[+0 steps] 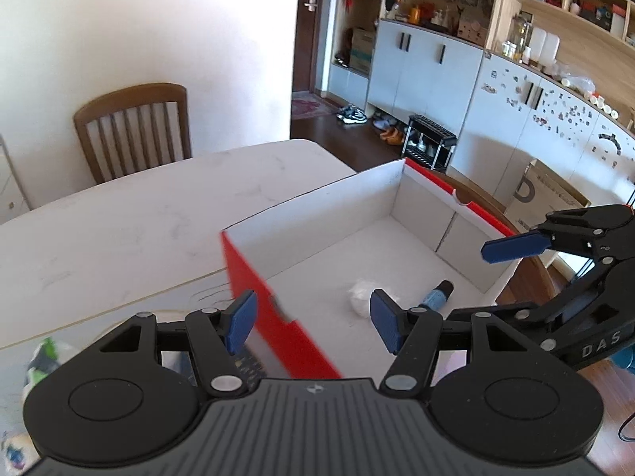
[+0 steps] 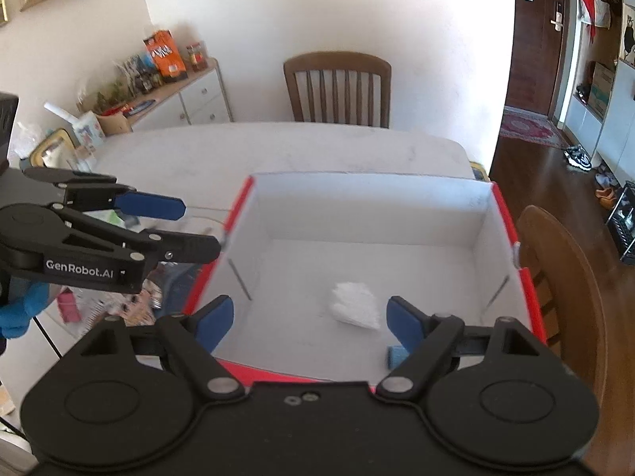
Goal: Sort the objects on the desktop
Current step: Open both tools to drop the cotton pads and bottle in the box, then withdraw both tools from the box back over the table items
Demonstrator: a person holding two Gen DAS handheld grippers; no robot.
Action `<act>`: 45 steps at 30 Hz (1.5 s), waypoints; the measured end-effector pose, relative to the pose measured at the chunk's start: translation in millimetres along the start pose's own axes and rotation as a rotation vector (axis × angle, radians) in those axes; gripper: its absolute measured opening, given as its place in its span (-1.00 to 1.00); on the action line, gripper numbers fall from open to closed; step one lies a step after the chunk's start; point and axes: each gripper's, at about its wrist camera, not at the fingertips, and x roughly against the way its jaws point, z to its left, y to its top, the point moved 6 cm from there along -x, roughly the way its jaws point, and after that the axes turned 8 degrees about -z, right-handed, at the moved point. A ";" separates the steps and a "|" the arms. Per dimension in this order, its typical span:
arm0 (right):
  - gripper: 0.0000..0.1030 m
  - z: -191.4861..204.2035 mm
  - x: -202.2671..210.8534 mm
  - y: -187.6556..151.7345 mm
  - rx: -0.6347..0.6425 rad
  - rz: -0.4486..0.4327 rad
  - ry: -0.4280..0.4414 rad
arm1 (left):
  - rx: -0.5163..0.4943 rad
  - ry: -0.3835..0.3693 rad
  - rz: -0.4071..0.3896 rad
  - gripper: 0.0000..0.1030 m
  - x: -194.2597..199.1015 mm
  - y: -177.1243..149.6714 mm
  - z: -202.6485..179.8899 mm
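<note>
Left to right across a white marble-patterned table [image 2: 166,154]: a blurred clutter of packets and printed papers [image 2: 119,297] lies on the near left of the tabletop, beside an open red box [image 2: 506,214] with a white interior. The left gripper [image 1: 313,319] hovers above the box's near left corner with its 2 blue-padded fingers [image 1: 240,317] spread wide, holding nothing; 1 finger lies outside the red wall and 1 over the interior. Inside the box, on its floor, rest 2 items: a white crumpled tissue [image 2: 353,305] near the middle and, just to its right, a blue tube with a black cap [image 1: 436,293], apart from the tissue. The right gripper [image 2: 307,323] hangs over the box's near edge, its jaws likewise parted and empty. A wooden chair [image 2: 337,87] stands beyond the table's far side.
</note>
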 end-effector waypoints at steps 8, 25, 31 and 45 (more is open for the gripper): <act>0.74 42.4 3.2 3.4 0.016 -0.037 0.022 | 0.021 0.026 -0.030 0.20 42.4 -18.7 30.4; 0.84 127.4 -6.8 0.0 -0.005 -0.062 0.040 | 0.038 0.110 -0.111 0.44 119.0 -62.5 99.0; 0.85 153.4 -11.7 -1.4 -0.009 -0.061 0.041 | 0.070 0.136 -0.125 0.46 140.0 -74.8 123.7; 0.86 202.7 -37.9 -3.8 -0.012 -0.061 0.031 | 0.147 0.195 -0.112 1.00 166.3 -117.1 188.5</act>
